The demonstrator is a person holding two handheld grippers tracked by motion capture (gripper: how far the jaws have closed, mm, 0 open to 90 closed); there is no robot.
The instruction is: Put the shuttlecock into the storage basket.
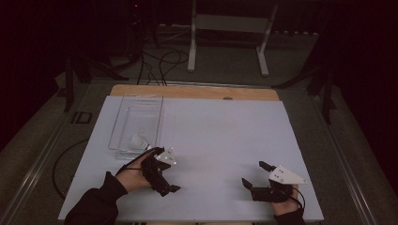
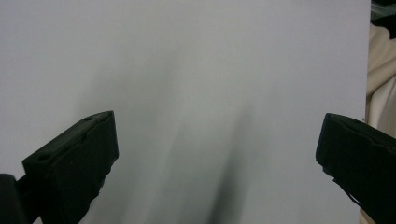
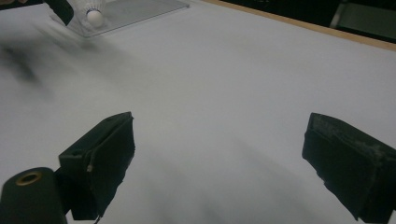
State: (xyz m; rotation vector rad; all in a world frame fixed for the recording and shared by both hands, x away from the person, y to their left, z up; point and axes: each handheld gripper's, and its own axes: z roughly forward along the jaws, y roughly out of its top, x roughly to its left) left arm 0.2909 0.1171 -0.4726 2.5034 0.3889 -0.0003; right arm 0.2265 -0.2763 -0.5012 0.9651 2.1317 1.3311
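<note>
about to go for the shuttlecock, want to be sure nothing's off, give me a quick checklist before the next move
1. Left gripper open, nothing held: ok.
2. Right gripper open, nothing held: ok.
3. Shuttlecock at the near end of the clear tray: ok.
4. White table surface between grippers and tray free of obstacles: ok.
5. Which way the shuttlecock's feathers point: cannot tell.

Clear glossy plastic tray, matt white tabletop
</note>
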